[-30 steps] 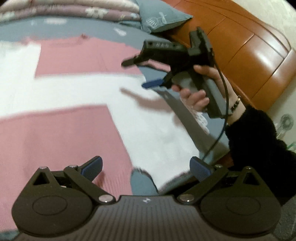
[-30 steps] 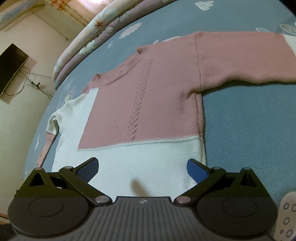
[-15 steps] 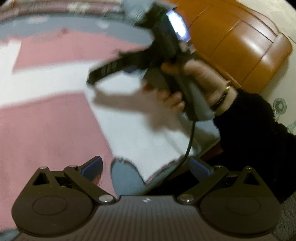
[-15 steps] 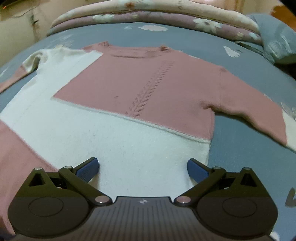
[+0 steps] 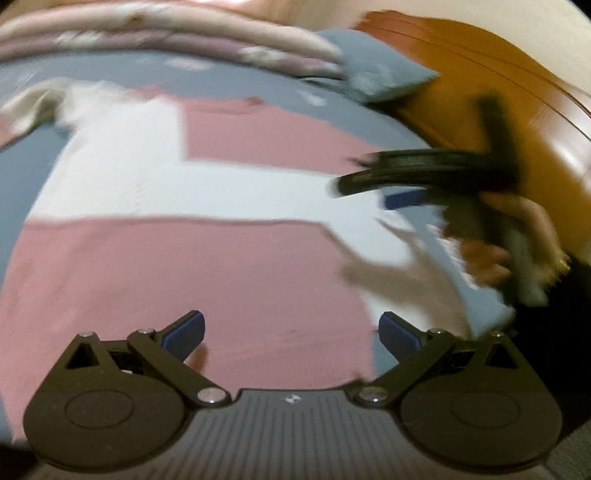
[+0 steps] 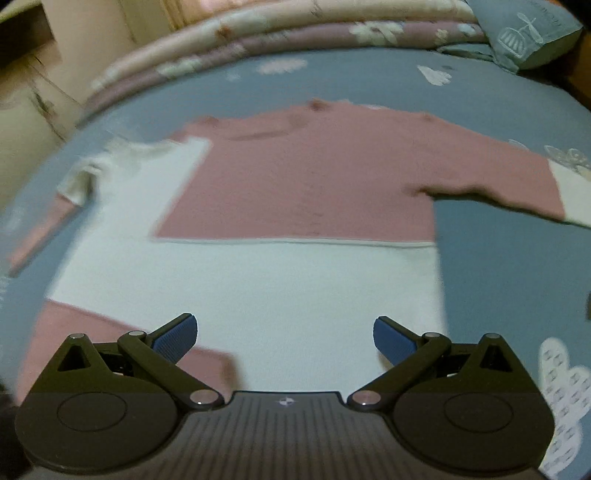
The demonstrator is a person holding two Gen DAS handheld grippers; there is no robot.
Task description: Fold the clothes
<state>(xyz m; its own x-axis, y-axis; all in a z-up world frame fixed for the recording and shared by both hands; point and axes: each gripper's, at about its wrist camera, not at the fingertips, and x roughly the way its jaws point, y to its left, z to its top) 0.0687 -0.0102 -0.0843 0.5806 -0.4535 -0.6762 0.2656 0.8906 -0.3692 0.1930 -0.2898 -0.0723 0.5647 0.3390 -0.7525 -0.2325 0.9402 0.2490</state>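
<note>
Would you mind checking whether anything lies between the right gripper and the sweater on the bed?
Nothing visible does. The right gripper is open just above the sweater, which lies flat on the bed sheet, with nothing on top of it.

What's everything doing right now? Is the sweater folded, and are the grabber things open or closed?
Sweater: spread flat on the bed, not folded yet, both sleeves out to the sides.
Left gripper: jaws open, holding nothing, over the sweater's pink part.
Right gripper: jaws open, holding nothing, over the white band.
Pillow: lying at the head of the bed.
</note>
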